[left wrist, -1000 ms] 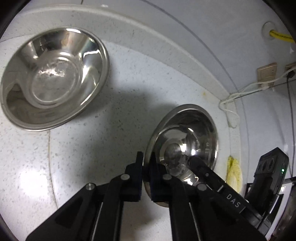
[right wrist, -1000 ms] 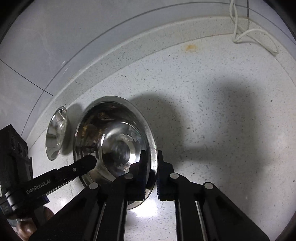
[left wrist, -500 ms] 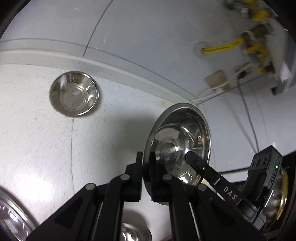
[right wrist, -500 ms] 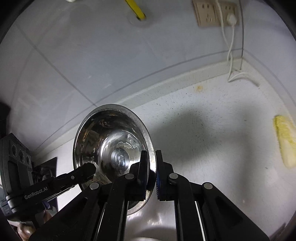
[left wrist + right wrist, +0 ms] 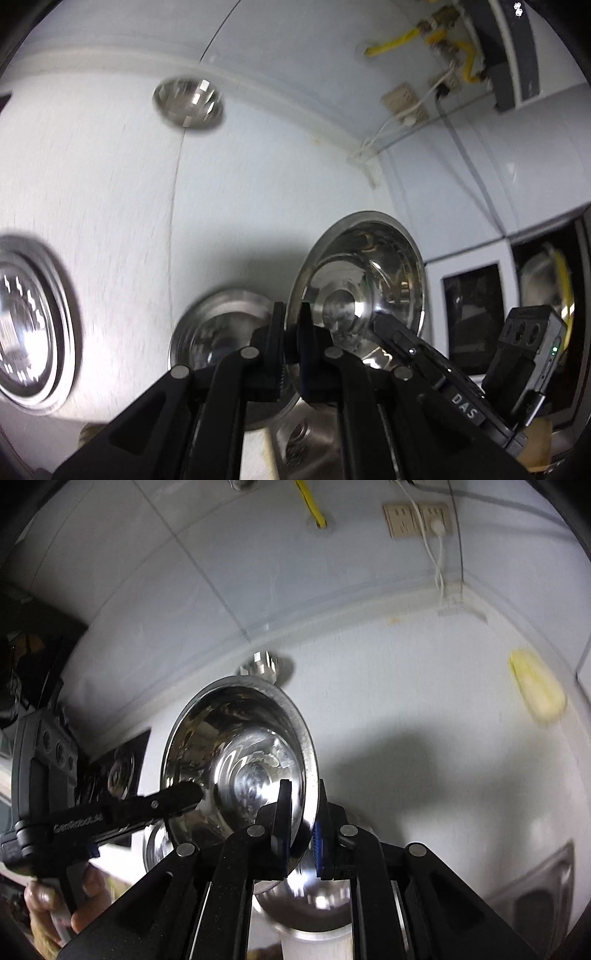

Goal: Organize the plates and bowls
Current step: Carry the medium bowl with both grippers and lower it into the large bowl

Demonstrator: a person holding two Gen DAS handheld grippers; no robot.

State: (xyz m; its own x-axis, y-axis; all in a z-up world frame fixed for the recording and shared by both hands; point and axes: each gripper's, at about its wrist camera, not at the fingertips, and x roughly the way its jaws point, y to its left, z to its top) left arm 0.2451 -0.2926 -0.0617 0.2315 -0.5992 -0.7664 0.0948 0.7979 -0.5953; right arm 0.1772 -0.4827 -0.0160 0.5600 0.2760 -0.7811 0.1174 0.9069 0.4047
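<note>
— Jaws first: left gripper (image 5: 293,341) pinched tight on the near rim of the steel bowl (image 5: 364,280); right gripper (image 5: 301,825) clamped on the opposite rim of the same bowl (image 5: 240,760). Nearly closed on both sides, only the thin metal edge between the pads.

— And the bowl itself?

— Held up off the counter (image 5: 110,192), tipped on edge, hollow facing both cameras. Directly underneath, a second bowl (image 5: 218,332) resting on the counter, partly hidden behind the fingers. Farther off, a small bowl (image 5: 188,103) near the back wall, and a plate (image 5: 29,325) at the left edge.

— Likely step?

— Probably nesting the held bowl into the one below. Hard to be sure; heavy blur everywhere.

— Advice for doing it well?

— Level the bowl before lowering, so both rims meet evenly instead of one edge striking first. Keep both grips equally firm; polished steel probably slips easily. Centre over the lower bowl, descend slowly, release only once seated. Mind the sink (image 5: 535,886) close by on the right.
</note>
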